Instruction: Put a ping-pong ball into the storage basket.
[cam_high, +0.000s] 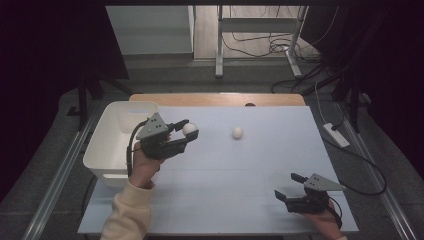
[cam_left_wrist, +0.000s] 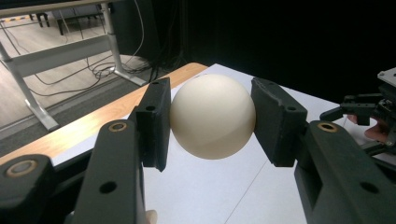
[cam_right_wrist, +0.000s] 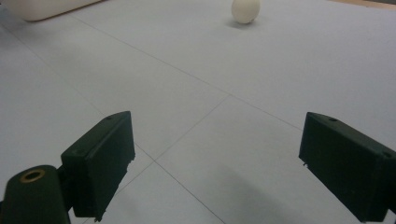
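The left tongs (cam_high: 189, 131) grasp one white ball (cam_high: 190, 129) just beside the white bin (cam_high: 102, 150) (not yet dropped in), while a second ball (cam_high: 237, 132) waits mid-tabletop (cam_high: 240, 190) and the right tongs (cam_high: 289, 187) rest released.

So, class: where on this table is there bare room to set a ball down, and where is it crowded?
Bare room: the wide stretch between the loose ball and the right claw, and the far right of the table. Crowded: the left side, where the bin sits beside the left claw gripping a ball.
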